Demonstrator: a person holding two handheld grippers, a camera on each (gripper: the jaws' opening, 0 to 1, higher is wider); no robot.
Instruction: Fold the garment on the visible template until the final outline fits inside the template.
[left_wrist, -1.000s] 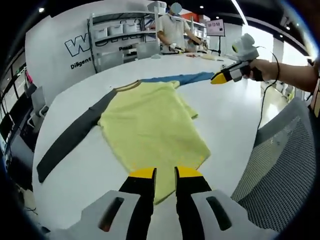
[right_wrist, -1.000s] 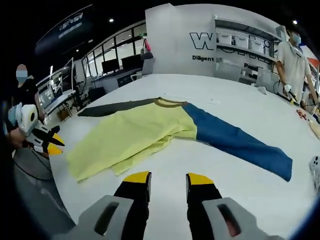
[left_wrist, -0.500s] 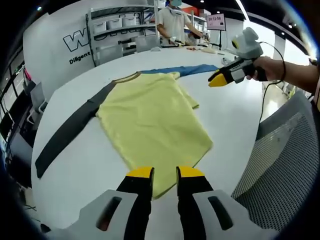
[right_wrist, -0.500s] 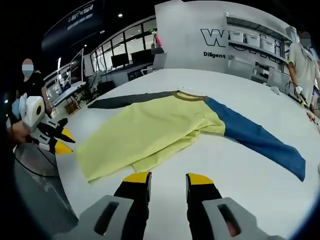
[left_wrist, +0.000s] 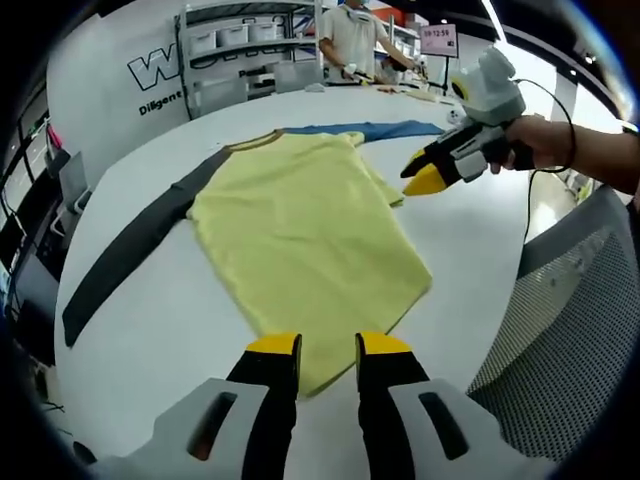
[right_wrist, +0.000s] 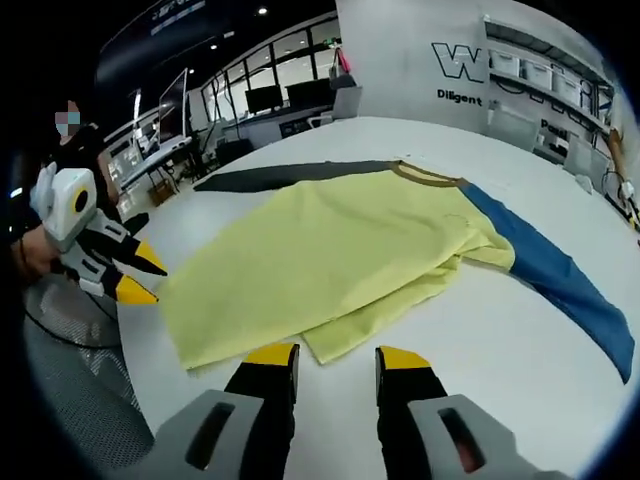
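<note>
Both grippers (left_wrist: 328, 345) (right_wrist: 335, 357) closer to shirt (left_wrist: 300, 235) than a second ago | jaws parted, empty | shirt flat mid-table (left_wrist: 180, 330), sleeves spread | folding likely about to start

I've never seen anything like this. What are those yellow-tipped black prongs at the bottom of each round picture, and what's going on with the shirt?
There is no robot here: a person holds a two-jaw gripper in each hand, and a fisheye camera rides on each one, which is why the pictures are round. The prongs are the jaws of each camera's own tool: the left gripper in the left gripper view, the right gripper in the right gripper view. Both stand open and hold nothing. Each tool also appears in the other's picture, gripped by a hand.

On the white table lies a long-sleeved shirt with a yellow body, one dark grey sleeve and one blue sleeve, both spread out. The job is folding it; the jaws sit near its hem.
</note>
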